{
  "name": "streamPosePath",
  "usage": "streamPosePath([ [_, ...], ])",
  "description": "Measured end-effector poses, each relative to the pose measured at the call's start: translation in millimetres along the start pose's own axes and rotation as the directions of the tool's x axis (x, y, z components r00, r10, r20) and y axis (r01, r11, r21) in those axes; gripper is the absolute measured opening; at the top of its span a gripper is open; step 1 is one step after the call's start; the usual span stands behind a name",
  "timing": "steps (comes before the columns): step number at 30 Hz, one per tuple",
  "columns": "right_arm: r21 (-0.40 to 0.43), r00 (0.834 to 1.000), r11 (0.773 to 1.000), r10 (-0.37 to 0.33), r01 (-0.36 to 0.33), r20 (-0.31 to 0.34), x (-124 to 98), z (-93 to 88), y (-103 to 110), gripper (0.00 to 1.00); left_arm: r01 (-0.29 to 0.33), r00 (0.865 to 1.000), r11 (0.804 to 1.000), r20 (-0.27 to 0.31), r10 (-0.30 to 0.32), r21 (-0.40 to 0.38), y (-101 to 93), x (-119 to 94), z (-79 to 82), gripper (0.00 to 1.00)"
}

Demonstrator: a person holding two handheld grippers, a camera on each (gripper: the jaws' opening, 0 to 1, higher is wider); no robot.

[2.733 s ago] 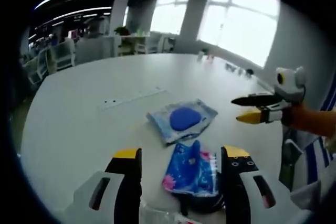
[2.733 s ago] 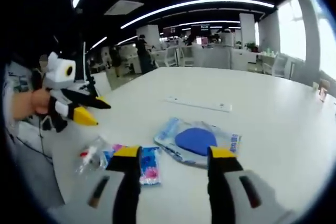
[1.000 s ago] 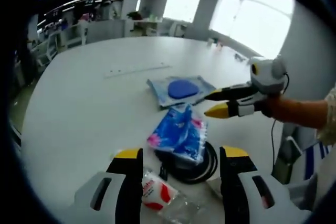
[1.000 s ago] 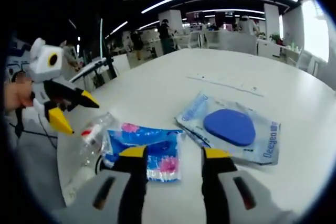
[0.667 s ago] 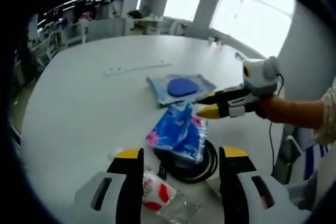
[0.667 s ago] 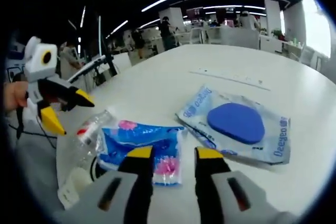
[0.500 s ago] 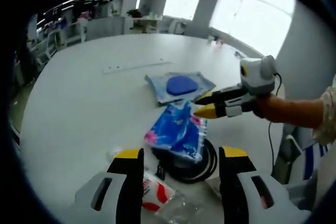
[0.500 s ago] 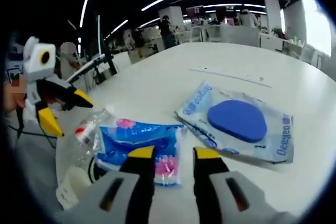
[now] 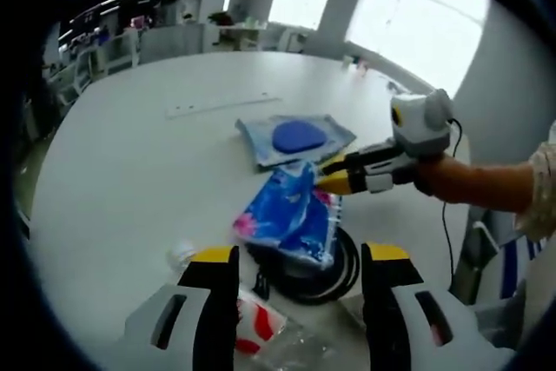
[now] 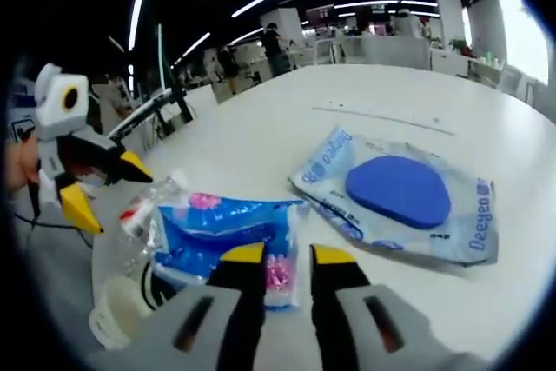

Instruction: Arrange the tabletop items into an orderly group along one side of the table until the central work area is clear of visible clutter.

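1. The blue floral pack [image 10: 228, 243] lies near the table [image 9: 113, 154] edge, draped over a black cable coil [image 9: 326, 275]. In the left gripper view the pack [image 9: 291, 215] sits beyond that view's own jaws.
2. The right gripper [image 10: 287, 258] has its jaws nearly together at the pack's near edge. A sliver of the pink-and-blue wrapper shows in the narrow gap, but whether the jaws actually pinch it cannot be told.
3. In the left gripper view the right gripper [image 9: 334, 173] comes in from the right, its yellow tips at the pack's far edge.
4. The left gripper [image 9: 291, 258] is held wide open above the coil and the pack, gripping nothing. In the right gripper view it [image 10: 109, 184] hangs at the left, jaws apart.
5. The clear pouch [image 10: 404, 197] with a blue oval pad lies flat just beyond the pack, toward the table's middle.
6. A clear crinkled bag [image 9: 261, 332] with red print lies at the table edge beside the coil.
7. A small white round thing [image 10: 117, 301] sits next to that bag.
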State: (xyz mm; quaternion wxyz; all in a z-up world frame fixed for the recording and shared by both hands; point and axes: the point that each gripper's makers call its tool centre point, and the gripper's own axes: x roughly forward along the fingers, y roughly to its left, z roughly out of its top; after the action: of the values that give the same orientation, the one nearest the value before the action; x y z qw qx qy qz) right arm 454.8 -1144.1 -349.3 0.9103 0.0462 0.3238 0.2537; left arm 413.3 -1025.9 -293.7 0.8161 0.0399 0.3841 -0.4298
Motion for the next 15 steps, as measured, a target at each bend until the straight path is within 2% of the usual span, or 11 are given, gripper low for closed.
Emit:
streamPosePath([
  [15, -0.018, 1.0, 1.0, 0.007, -0.007, -0.009, 1.8, -4.8, -0.4, 0.02, -0.02, 1.0, 1.0, -0.016, 0.019, -0.008, 2.9, 5.8, -4.6, 0.49],
])
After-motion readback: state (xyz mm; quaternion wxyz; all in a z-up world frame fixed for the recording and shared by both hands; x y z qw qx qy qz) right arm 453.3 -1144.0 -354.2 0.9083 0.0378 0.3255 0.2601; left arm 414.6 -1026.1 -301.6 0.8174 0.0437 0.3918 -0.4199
